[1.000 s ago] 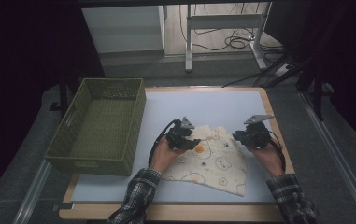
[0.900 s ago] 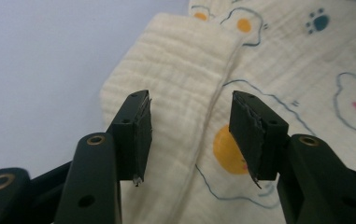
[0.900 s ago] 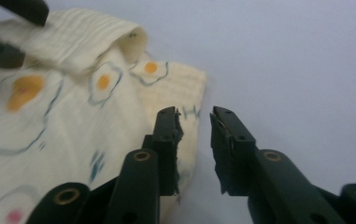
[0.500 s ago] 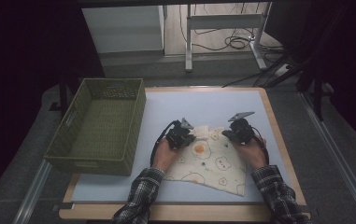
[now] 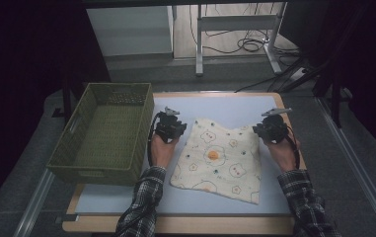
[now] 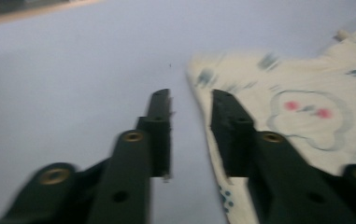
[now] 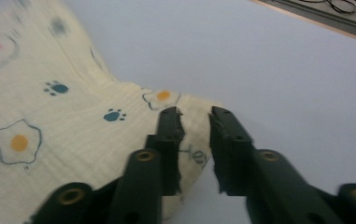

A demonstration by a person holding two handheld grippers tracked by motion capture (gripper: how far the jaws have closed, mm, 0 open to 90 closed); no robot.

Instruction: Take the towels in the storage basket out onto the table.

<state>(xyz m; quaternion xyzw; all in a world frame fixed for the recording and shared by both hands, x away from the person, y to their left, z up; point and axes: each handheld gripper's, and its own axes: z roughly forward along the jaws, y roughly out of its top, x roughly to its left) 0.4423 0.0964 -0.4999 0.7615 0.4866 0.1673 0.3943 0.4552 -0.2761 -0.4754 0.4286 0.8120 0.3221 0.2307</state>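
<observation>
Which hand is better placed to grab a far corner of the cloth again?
Right, probably. The right gripper has its open jaws over the cloth corner, while the left gripper has table between its jaws.

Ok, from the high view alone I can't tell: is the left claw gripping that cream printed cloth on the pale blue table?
Observer: No. The left claw has just been opening. Its gap shows mostly bare pale blue table, and the edge of the cream printed cloth lies beside one jaw.
Operator: And the right claw?
Observer: The right claw has just been opening too. The cloth's corner lies under its gap, unpinched.
Operator: Any small prints?
Observer: Yes, teal paw prints among the fried eggs.
</observation>
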